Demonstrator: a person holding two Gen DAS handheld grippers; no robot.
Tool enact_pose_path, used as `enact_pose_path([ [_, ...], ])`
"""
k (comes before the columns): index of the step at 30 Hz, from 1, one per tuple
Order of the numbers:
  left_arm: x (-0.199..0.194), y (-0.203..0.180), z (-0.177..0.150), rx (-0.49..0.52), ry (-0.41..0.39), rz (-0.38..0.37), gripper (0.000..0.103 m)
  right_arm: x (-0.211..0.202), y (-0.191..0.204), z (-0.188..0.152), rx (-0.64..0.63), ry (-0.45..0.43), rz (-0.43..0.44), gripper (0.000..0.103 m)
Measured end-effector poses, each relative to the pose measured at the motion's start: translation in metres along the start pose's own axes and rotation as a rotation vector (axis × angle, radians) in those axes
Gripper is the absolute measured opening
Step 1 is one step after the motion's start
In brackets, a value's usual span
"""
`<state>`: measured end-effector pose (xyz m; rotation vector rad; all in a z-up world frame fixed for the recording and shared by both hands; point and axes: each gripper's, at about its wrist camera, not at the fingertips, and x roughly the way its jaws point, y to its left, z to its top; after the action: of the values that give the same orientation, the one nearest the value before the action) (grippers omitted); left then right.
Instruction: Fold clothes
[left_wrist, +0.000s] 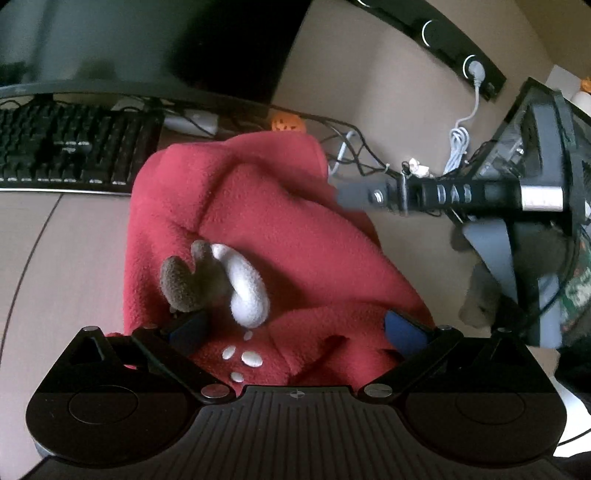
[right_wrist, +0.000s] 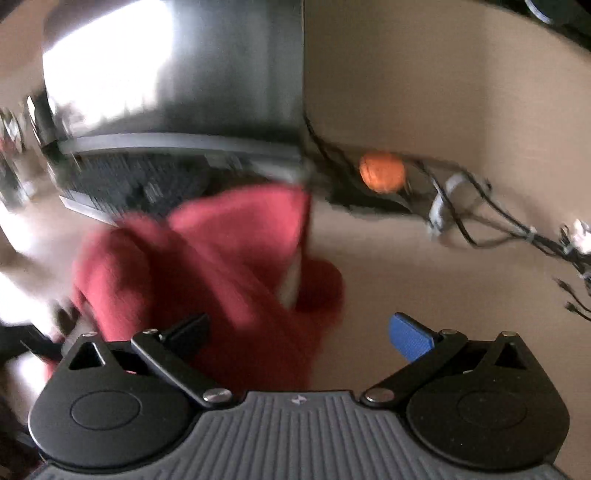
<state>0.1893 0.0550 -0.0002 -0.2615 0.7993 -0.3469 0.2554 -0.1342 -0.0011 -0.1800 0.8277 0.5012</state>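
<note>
A red fleece garment with a brown-and-white appliqué lies bunched on the tan desk. My left gripper is open, its blue-padded fingers spread over the garment's near part. My right gripper is open just above the garment's near right edge; this view is motion-blurred. The right gripper's body also shows in the left wrist view, at the garment's right side.
A black keyboard and a dark monitor stand behind the garment. An orange ball and tangled cables lie at the back right. Bare desk lies to the left.
</note>
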Motion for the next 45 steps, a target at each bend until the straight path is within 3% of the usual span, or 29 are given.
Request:
enact_pose_path([
  [3,-0.002,-0.001,-0.004,0.006,-0.002,0.005,0.103,0.004,0.0,-0.005,0.043,0.006,-0.016,0.103],
  [7,-0.002,-0.005,-0.001,0.02,0.0,0.014,0.103,-0.007,0.006,0.016,0.028,0.039,-0.04,0.103],
  [13,-0.002,-0.008,-0.003,0.031,-0.008,0.015,0.103,-0.017,0.02,0.053,0.029,-0.055,0.128,0.103],
  [17,-0.002,-0.008,-0.005,0.033,-0.014,0.011,0.103,0.019,0.049,0.069,-0.099,0.006,0.071,0.103],
  [21,-0.003,-0.008,-0.006,0.037,-0.018,0.01,0.103,0.072,0.066,0.066,-0.202,0.139,-0.037,0.103],
  [29,-0.003,-0.01,-0.008,0.041,-0.029,0.026,0.103,0.075,0.045,0.057,-0.103,0.09,0.061,0.103],
  [39,-0.003,-0.014,-0.008,0.042,-0.035,0.037,0.103,0.07,0.046,0.06,-0.114,0.086,0.05,0.103],
  [45,-0.003,-0.015,-0.009,0.046,-0.033,0.033,0.103,0.007,0.039,0.055,-0.094,-0.079,0.069,0.103],
])
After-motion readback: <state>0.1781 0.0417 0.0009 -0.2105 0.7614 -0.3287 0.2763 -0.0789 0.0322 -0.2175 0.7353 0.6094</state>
